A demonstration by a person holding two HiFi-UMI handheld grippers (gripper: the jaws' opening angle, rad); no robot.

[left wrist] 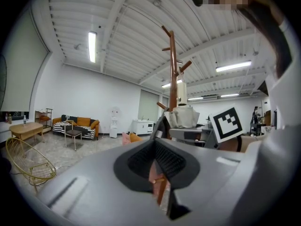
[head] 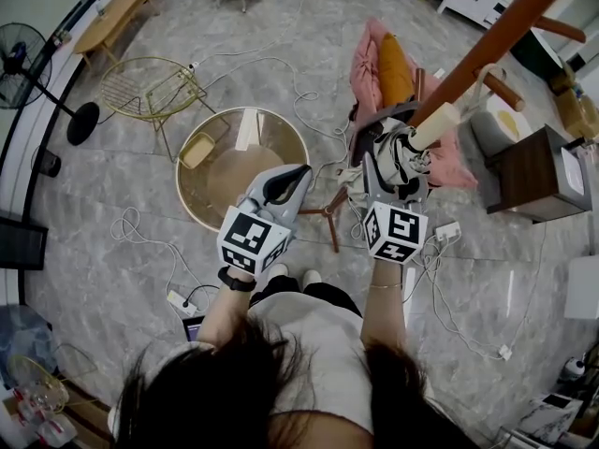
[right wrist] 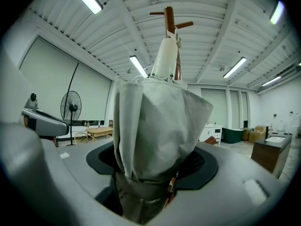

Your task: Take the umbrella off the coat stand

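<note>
- She stands with both forearms stretched forward, each hand-held gripper pointing level, and a dark band on her left wrist.
- The right hand-held gripper is up against the coat stand. Its jaws stand wide and are clamped around the folded grey umbrella, whose cloth fills the gap between them.
- The umbrella's cream handle sticks out past the jaws and lies against the brown pole just below a peg. A thin cord runs up from it (I cannot tell whether it is looped over the peg).
- The left hand-held gripper hangs just beside the right one, apart from the umbrella, with its jaws drawn together on nothing.
- Under her is a grey marbled floor with white cables trailing across it.
- A round glass table stands ahead of her left hand-held gripper, and a yellow wire chair lies beyond it.
- A pink seat with an orange cushion is at the foot of the stand, and a dark wooden cabinet is to her right.
- A black standing fan is by the left wall.
- Count: two hand-held grippers, one umbrella, one coat stand, one fan, one wire chair and one glass table.
</note>
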